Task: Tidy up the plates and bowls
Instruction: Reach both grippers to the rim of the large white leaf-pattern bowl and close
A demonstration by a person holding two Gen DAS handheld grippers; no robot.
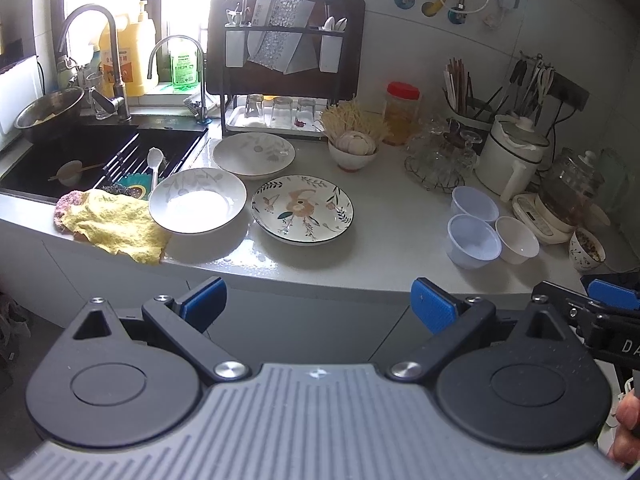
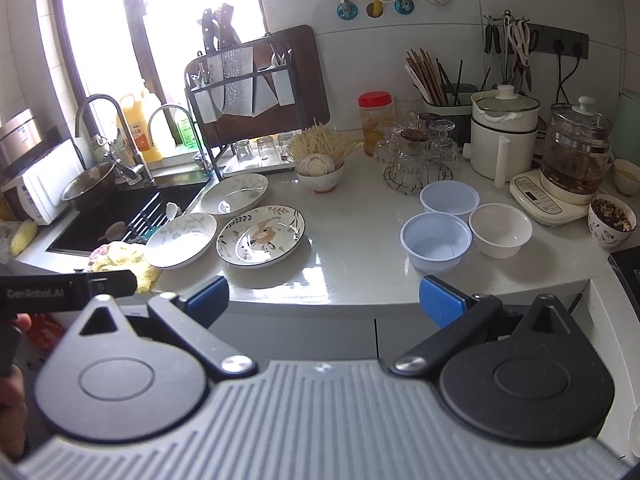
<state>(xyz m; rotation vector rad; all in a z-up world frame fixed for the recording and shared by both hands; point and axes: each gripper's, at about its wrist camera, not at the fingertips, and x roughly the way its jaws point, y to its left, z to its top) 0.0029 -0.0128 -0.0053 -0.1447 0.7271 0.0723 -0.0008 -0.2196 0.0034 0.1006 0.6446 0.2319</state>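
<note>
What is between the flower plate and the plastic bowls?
Nothing: only bare wet counter lies between the flower plate and the plastic bowls. The right wrist view shows it best.

Three plates (image 1: 303, 209), three small bowls (image 1: 474, 241).

Both wrist views look from just off the near edge of the surface (image 1: 360, 216), facing the far tiled wall. The left view aims toward the sink (image 1: 100, 152), the right one further right; both share the floral plate (image 2: 260, 236).
</note>
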